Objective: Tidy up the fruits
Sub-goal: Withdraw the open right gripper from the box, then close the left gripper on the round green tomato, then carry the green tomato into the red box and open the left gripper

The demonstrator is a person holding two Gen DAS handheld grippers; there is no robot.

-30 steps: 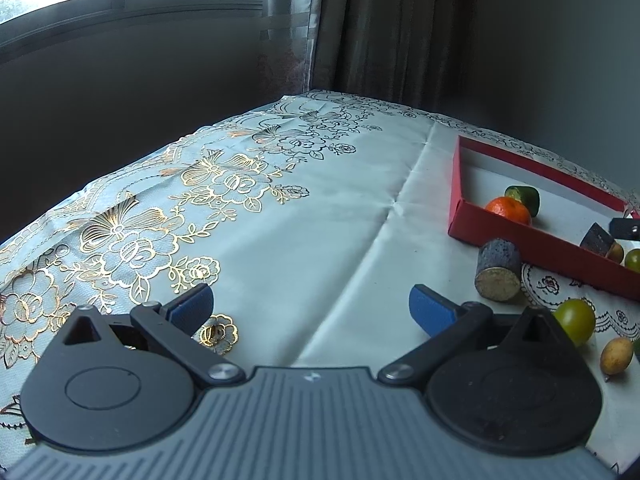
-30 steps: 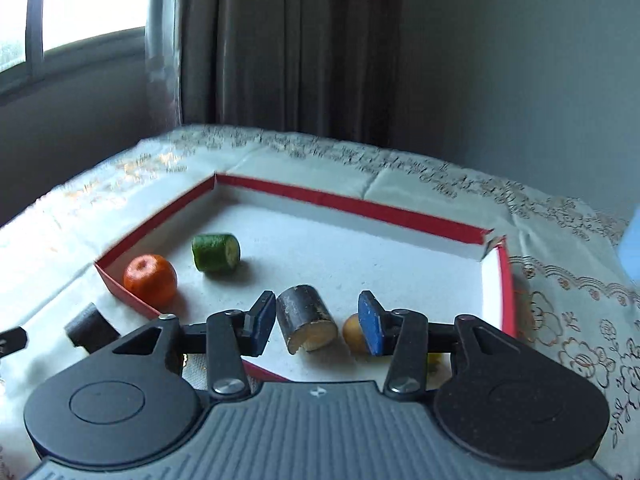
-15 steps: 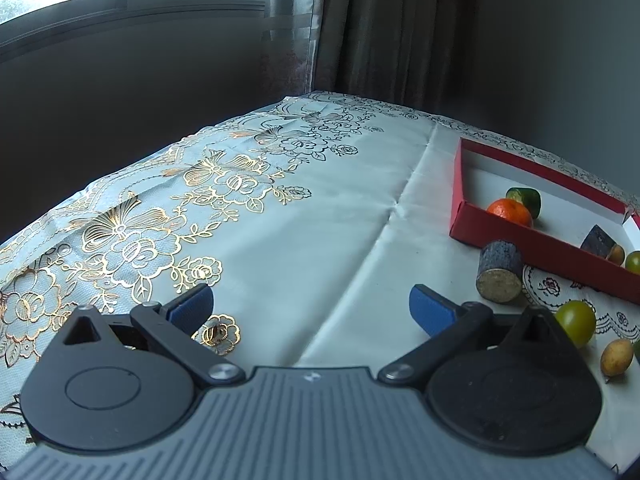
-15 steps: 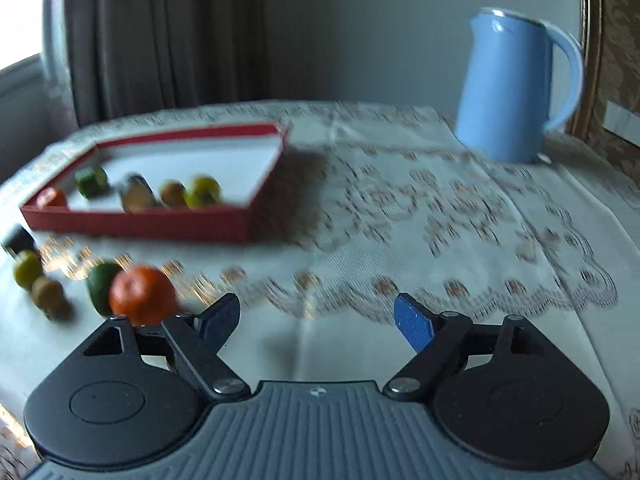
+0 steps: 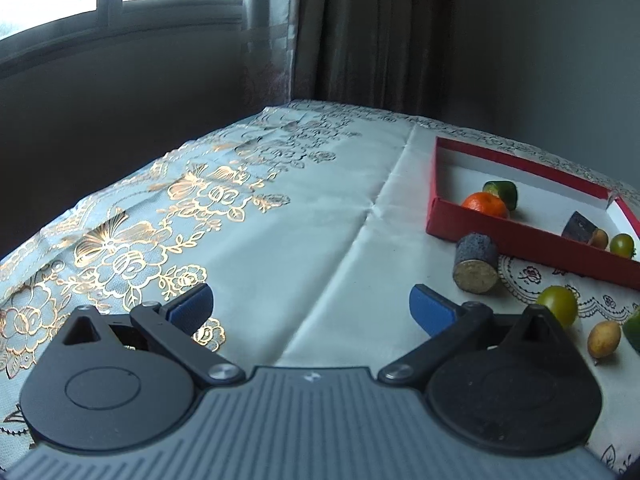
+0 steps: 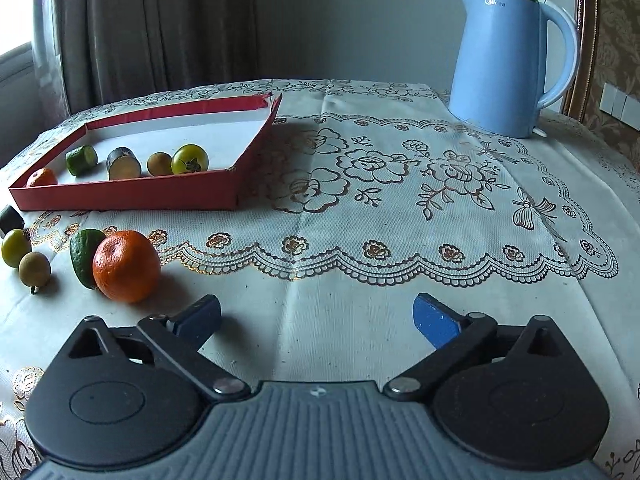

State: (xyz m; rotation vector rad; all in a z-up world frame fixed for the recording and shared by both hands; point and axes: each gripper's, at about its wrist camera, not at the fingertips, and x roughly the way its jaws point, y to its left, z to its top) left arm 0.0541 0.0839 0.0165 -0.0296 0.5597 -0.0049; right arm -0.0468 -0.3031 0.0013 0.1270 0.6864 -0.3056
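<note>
Fruits number ten by the right wrist view: five lie inside the red tray (image 6: 132,196), from left an orange (image 6: 41,178), a green cucumber piece (image 6: 81,160), a dark cylinder piece (image 6: 124,163), a small brown fruit (image 6: 159,163) and a yellow-green tomato (image 6: 190,159). Five more lie on the tablecloth (image 6: 360,208) in front of the tray's left end: one dark piece (image 6: 10,219), one green tomato (image 6: 16,247), one brown fruit (image 6: 35,268), one green wedge (image 6: 83,256) and one large orange (image 6: 126,266). The left gripper (image 5: 310,306) and right gripper (image 6: 316,316) both hover with jaws spread wide, holding nothing, the right one near the large orange, and one blue kettle (image 6: 508,60) stands well right of the tray.

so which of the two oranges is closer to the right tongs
The bigger orange lying loose on the tablecloth beside a green fruit, just ahead-left of the right tongs. The other orange sits in the red box.
</note>
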